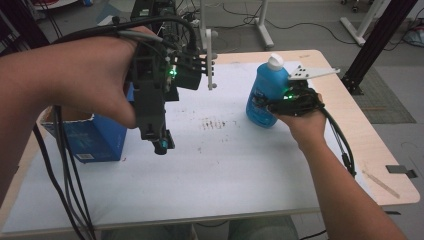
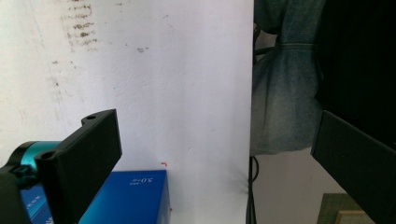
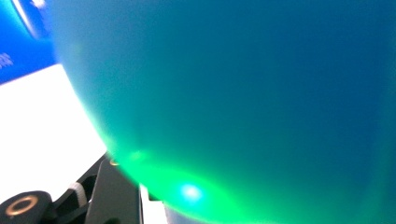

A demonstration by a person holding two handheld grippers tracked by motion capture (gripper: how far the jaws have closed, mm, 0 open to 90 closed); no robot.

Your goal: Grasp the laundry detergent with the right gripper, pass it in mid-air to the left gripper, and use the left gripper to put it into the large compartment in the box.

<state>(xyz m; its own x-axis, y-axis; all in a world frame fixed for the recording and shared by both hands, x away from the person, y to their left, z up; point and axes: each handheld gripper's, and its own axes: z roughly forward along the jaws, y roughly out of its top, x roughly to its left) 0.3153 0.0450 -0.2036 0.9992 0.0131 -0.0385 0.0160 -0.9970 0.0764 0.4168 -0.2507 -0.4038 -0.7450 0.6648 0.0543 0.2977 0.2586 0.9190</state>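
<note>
1 tool [image 1: 264, 106] clamps bottle [image 1: 267, 90] near table's far edge [image 1: 260, 53].

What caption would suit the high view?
Right gripper shut on a blue bottle standing on the table; left gripper held above a blue box.

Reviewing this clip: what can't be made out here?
- Blue bottle label: too small in the high view, too close and blurred in the right gripper view.
- Right gripper jaws: hidden by the hand and bottle in the high view.
- Blue box: partly hidden by the left gripper; contents unseen.
</note>
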